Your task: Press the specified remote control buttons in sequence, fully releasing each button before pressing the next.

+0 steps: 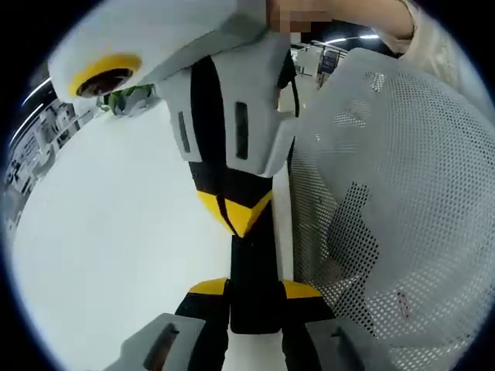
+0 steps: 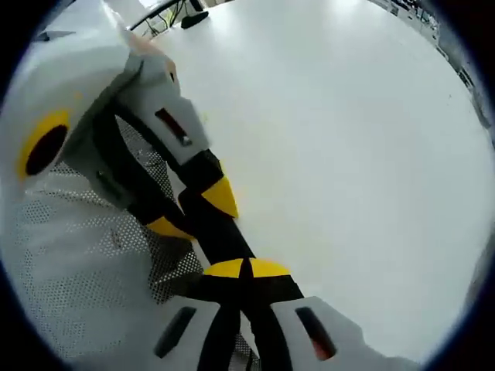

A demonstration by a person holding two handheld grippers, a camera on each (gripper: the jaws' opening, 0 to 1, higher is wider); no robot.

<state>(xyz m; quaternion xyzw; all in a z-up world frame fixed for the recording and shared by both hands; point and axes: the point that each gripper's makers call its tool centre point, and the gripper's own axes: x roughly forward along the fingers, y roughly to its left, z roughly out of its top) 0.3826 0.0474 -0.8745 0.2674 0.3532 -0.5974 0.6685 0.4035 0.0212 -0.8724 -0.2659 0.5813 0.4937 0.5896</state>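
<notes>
left gripper: jaws clamped on either side of the black remote, holding it above the table
remote: narrow black slab, runs forward from between the left jaws
right gripper: jaws closed, yellow tips together, nothing between them; tips rest on the remote's face just past the left jaws
mesh: white perforated sheet, right beside the remote and both grippers
table: plain white, under everything
far edge: blurred clutter, can't tell what

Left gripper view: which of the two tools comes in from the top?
The right tool, reaching down from the top, yellow tips closed on the black bar; the left tool rises from the bottom edge.
</notes>
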